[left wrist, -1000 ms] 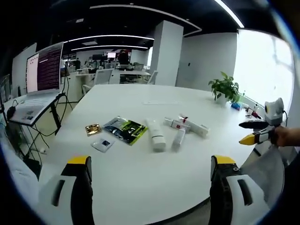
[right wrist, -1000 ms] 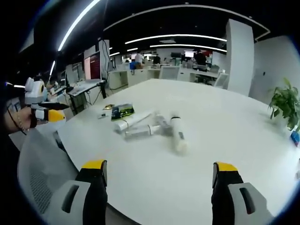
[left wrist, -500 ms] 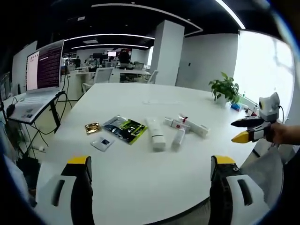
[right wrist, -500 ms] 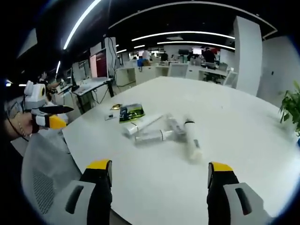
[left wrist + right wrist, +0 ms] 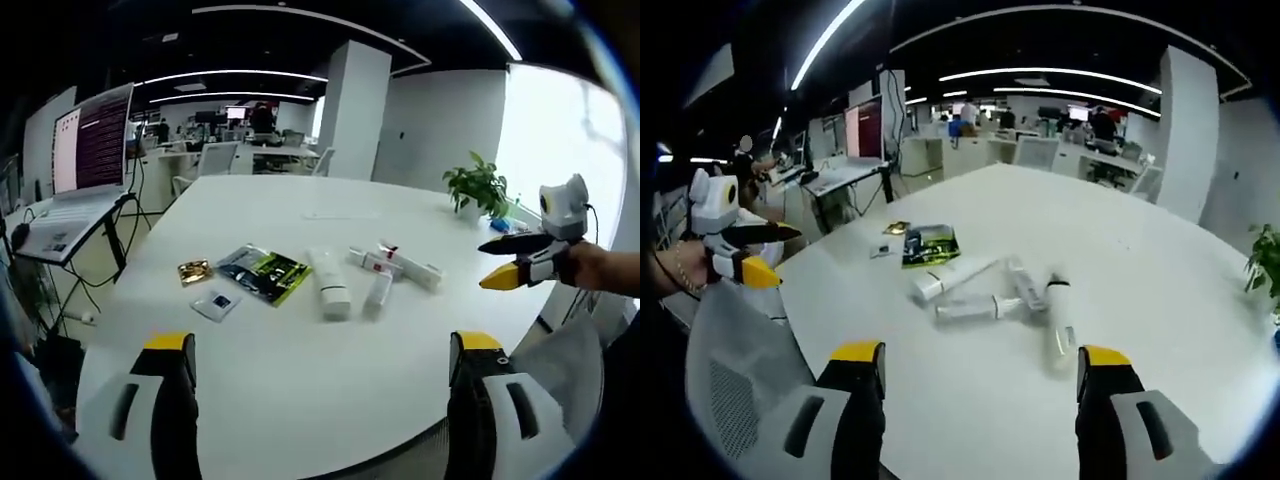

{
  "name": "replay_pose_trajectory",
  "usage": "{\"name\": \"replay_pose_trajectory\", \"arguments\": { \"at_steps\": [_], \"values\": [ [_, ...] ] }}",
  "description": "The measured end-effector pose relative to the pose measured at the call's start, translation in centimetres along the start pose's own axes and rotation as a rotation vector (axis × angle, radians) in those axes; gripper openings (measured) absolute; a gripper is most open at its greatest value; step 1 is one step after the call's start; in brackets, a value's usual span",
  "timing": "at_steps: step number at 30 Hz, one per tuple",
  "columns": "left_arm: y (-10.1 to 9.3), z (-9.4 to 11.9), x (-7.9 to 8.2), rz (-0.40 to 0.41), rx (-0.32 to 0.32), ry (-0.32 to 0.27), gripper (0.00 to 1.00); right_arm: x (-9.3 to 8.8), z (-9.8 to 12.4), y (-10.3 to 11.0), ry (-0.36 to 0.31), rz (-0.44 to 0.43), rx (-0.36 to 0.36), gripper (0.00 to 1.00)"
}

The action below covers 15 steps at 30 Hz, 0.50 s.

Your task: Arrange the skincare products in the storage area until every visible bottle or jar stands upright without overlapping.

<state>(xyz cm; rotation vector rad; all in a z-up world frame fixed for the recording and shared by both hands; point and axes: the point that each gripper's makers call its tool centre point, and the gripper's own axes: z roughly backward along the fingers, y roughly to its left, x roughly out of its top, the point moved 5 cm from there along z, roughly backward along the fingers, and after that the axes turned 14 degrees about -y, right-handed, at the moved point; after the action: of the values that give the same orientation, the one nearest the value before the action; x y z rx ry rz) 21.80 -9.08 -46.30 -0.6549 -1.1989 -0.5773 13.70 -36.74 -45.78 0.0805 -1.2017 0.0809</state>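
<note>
Nothing of the arranging looks done yet: every skincare tube lies flat on the round white table, none upright, and neither gripper touches one.

In the left gripper view the products sit near the centre of the table, at about twelve o'clock from the left gripper, well apart from its yellow-tipped jaws, which stand wide and empty. The thick white squeeze tube lies lengthwise. Just beside it, at its three o'clock, lie a slimmer white tube, a short white tube with a red band and a long white tube with red print; these look bunched close, some touching or crossing, though I cannot tell exactly which. At nine o'clock of the thick tube lie a green-and-black flat sachet, a small gold foil packet and a small white-and-dark sample packet.

The right gripper likewise stands wide and empty, with the cluster at its twelve o'clock, well apart.

All four tubes remain to be stood up and separated.
</note>
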Motion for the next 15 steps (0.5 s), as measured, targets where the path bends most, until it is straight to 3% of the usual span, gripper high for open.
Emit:
{"name": "replay_pose_trajectory", "arguments": {
  "at_steps": [15],
  "values": [
    [-0.1, 0.1, -0.1, 0.001, -0.009, 0.001, 0.98, 1.7, -2.7, 0.7, 0.002, -0.065, 0.027, 0.79]
  ]
}}
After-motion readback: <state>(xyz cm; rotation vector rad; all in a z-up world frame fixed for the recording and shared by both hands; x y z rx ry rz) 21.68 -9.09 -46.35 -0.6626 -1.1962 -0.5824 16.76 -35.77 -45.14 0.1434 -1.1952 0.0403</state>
